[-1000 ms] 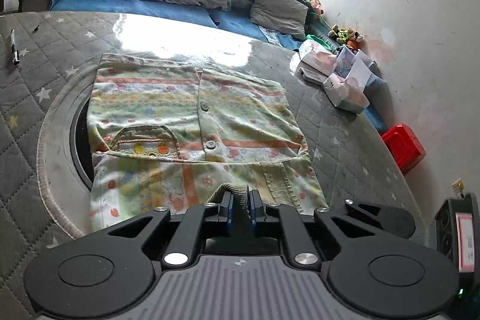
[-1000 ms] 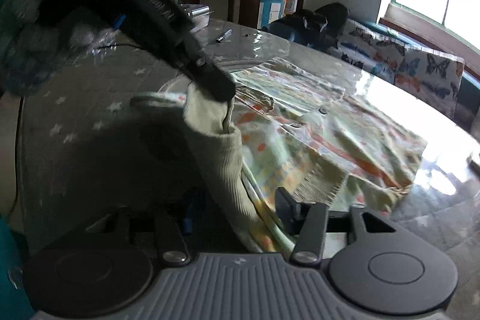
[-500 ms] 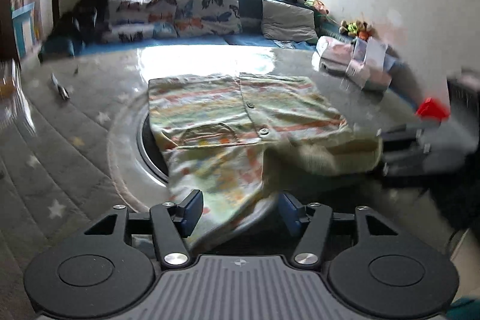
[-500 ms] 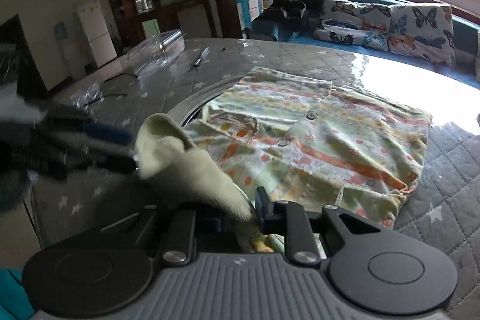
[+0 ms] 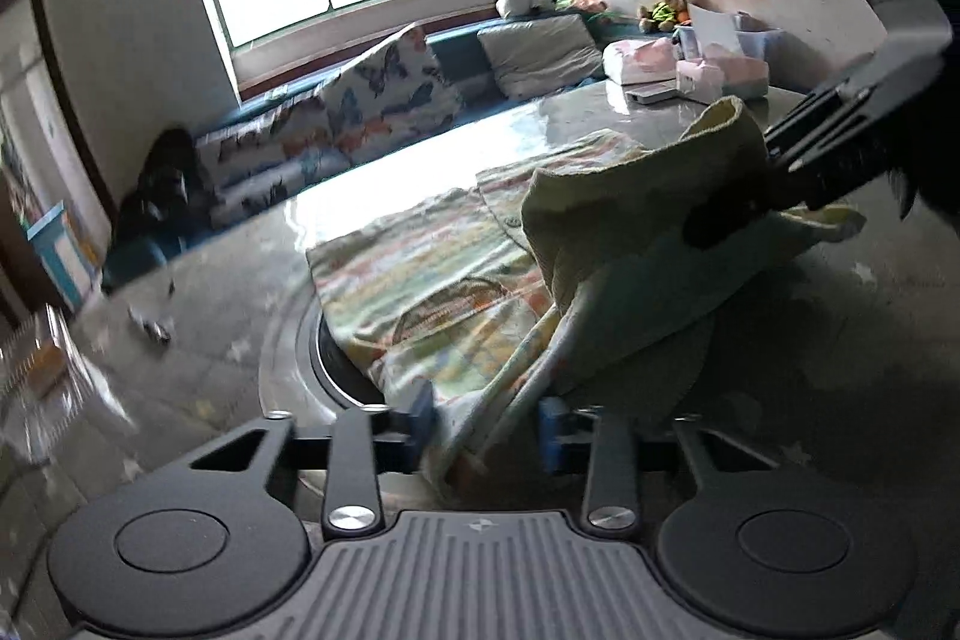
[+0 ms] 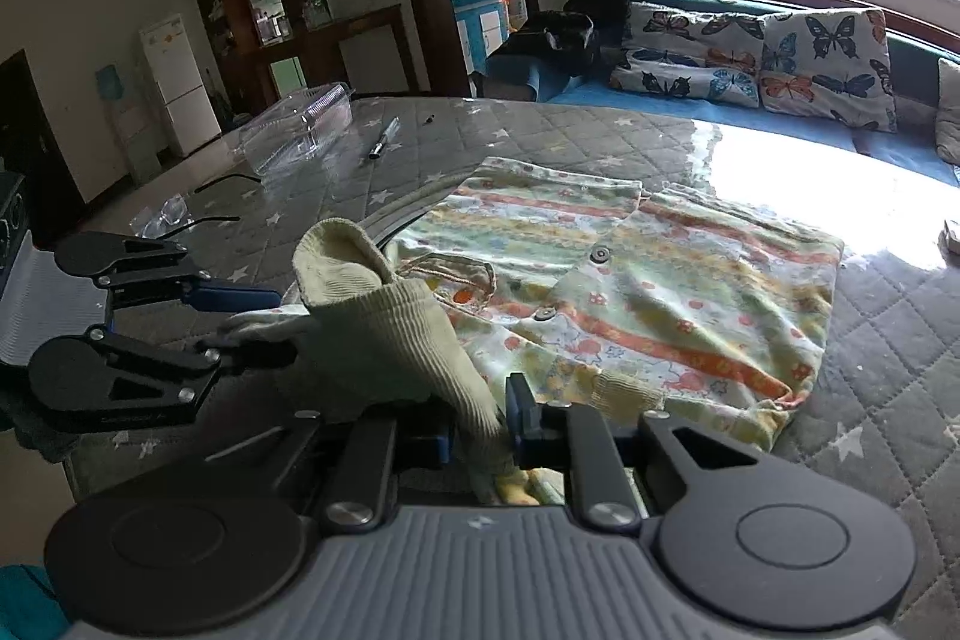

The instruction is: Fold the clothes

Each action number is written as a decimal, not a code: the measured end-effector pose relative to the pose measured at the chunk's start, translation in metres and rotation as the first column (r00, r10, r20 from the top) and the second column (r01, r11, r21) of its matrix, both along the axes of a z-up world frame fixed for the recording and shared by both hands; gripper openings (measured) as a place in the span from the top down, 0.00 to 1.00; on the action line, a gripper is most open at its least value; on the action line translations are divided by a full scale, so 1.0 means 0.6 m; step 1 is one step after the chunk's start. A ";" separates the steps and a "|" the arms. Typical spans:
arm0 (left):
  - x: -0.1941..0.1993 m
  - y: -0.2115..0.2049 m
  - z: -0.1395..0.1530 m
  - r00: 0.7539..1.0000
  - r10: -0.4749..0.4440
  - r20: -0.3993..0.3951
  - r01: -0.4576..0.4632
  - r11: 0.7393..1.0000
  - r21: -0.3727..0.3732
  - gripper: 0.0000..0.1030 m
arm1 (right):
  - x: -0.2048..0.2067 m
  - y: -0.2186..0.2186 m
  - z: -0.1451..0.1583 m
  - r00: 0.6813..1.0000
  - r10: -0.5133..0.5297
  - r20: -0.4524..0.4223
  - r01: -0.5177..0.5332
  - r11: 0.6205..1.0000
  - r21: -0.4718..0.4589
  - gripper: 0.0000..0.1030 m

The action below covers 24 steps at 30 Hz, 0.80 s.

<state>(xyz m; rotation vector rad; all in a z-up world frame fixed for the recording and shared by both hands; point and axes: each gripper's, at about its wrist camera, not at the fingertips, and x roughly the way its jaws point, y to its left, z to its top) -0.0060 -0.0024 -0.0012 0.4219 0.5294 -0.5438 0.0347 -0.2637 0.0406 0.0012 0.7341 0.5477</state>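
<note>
Pale green, orange-striped, flower-printed child's buttoned garment (image 6: pixel 648 292) spread flat on grey quilted star-patterned table cover (image 6: pixel 888 364), body lying over a round dark recess in the tabletop. One cream-green ribbed sleeve cuff (image 6: pixel 384 322) lifted off the cloth, bunched and raised between both tools. Right gripper (image 6: pixel 480 430): jaws narrow and closing, blue pads pinching the ribbed sleeve fabric just below the cuff, cloth filling the gap. Left gripper (image 5: pixel 486 424): jaws partly apart and closing, a loose fold of the printed sleeve hanging between the blue pads; in the right wrist view seen at the left edge (image 6: pixel 252 325), fingertips reaching into the cuff opening; whether pads press the cloth cannot be told. Clear plastic box (image 6: pixel 300 130) and silver pen (image 6: pixel 384 139) lying well apart from the garment at the far table edge. Butterfly-print cushions (image 6: pixel 750 52) lined up on blue window bench beyond the table
</note>
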 end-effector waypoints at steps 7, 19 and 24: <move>-0.018 0.014 0.019 0.999 -0.036 -0.002 0.036 0.997 -0.067 0.91 | -0.029 -0.013 0.014 1.000 -0.007 0.030 0.006 1.000 0.020 0.90; -0.126 0.032 0.081 0.986 -0.160 -0.045 0.153 0.979 -0.133 0.92 | -0.151 -0.047 0.061 0.997 0.083 0.004 -0.083 0.996 0.017 0.91; -0.149 0.036 0.088 0.981 -0.183 -0.070 0.170 0.973 -0.155 0.92 | -0.178 -0.046 0.074 0.994 0.106 -0.014 -0.106 0.994 0.000 0.91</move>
